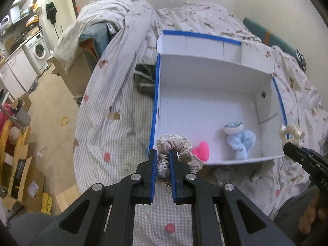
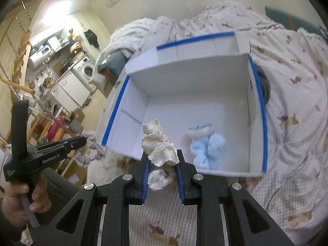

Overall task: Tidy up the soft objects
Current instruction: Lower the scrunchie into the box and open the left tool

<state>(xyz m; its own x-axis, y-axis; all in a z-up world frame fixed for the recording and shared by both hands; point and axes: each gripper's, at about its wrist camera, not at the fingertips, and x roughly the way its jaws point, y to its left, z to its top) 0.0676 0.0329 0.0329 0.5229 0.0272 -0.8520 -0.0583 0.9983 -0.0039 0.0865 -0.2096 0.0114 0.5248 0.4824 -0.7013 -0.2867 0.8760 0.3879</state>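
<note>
My left gripper (image 1: 164,153) is shut on a beige lace-edged scrunchie (image 1: 182,150), held above the near left corner of a white box with blue-taped rims (image 1: 155,94) on the bed. My right gripper (image 2: 163,155) is shut on a cream satin scrunchie (image 2: 158,145), held over the box's near wall (image 2: 225,172). It also shows at the right of the left wrist view (image 1: 290,133). Inside the box lie a fluffy light-blue scrunchie (image 1: 240,141) (image 2: 207,147) and a bright pink soft item (image 1: 202,150).
The box's lid flap (image 1: 205,45) stands up at the far side. A rumpled patterned duvet (image 1: 123,30) covers the bed. A dark cloth (image 1: 144,78) lies left of the box. Cardboard boxes (image 1: 26,182) and a washing machine (image 1: 39,51) stand on the floor to the left.
</note>
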